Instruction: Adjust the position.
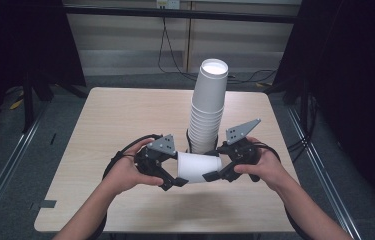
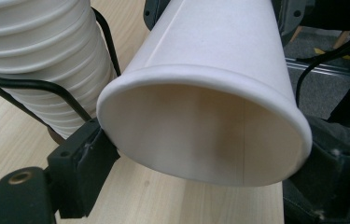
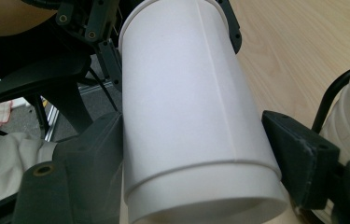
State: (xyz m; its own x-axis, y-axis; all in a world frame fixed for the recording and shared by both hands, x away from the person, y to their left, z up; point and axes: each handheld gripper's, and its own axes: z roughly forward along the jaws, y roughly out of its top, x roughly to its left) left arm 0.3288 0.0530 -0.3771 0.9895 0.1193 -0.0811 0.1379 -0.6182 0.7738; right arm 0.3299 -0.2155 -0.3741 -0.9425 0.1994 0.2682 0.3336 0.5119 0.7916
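A tall cup stack point(image 1: 208, 107) stands on the table point(image 1: 115, 125) — light wood (pale grain).

Tall stack of white paper cups point(image 1: 208, 107) standing on the light wooden table point(image 1: 120, 120), right of centre, about halfway between far and near edges. Single white paper cup point(image 1: 199, 167) lying sideways above the table just in front of that stack, toward the near edge, sandwiched between left gripper point(image 1: 175, 181) and right gripper point(image 1: 214, 176).

No readable text, label, brand, number or sign appears on anything in view.
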